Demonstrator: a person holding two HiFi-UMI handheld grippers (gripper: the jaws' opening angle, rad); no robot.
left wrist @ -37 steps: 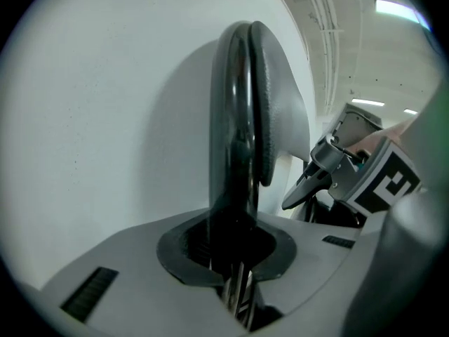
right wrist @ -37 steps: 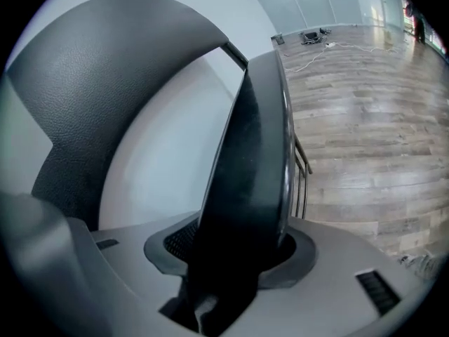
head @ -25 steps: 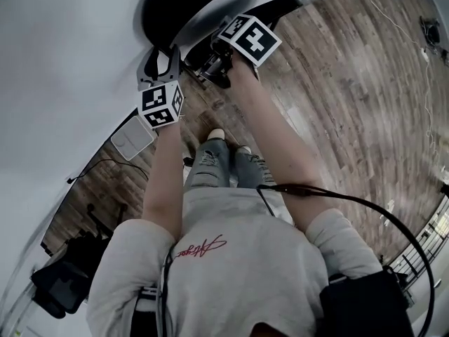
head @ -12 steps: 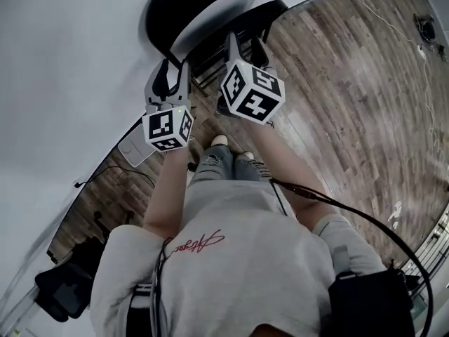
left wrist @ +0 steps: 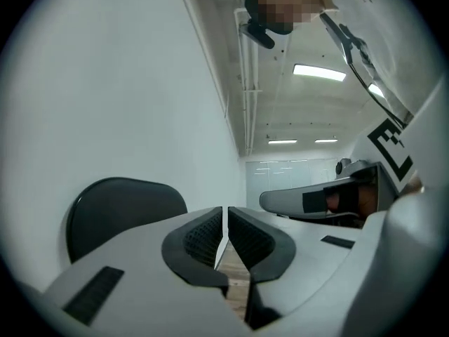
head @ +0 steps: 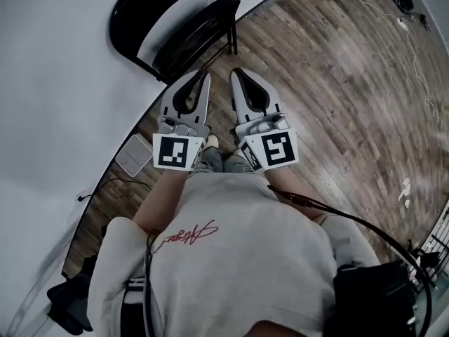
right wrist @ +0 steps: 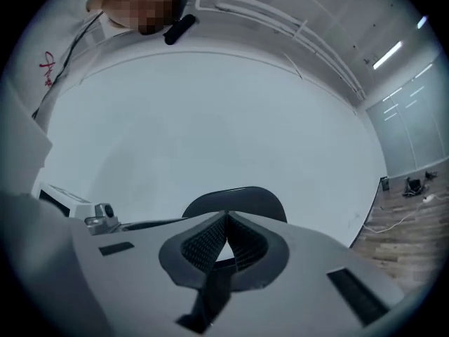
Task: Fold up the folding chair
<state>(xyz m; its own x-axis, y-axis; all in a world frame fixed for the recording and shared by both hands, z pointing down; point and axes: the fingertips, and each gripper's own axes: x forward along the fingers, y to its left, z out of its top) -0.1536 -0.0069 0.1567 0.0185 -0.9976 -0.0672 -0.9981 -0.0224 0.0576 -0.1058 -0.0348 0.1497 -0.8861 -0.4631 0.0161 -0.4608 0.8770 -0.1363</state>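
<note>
The black folding chair (head: 200,34) stands against the white wall at the top of the head view, its seat drawn up close to the round back. Its back also shows in the left gripper view (left wrist: 119,209) and the right gripper view (right wrist: 235,201). My left gripper (head: 204,77) and right gripper (head: 237,73) are held side by side, short of the chair and apart from it. Both have just been closing with nothing between the jaws. The left gripper (left wrist: 224,213) shows only a hairline slit, and the right gripper (right wrist: 226,217) has its tips together.
A white box (head: 133,154) lies on the wooden floor (head: 337,83) by the wall (head: 56,83). Cables (head: 407,5) trail at the far right, and a dark bag (head: 70,307) sits at the lower left. The person's feet (head: 210,142) are just behind the grippers.
Both grippers have drawn back from the chair toward the person and risen, now level and side by side. Their jaws have gone from wide open to shut. The chair stays by the wall.
</note>
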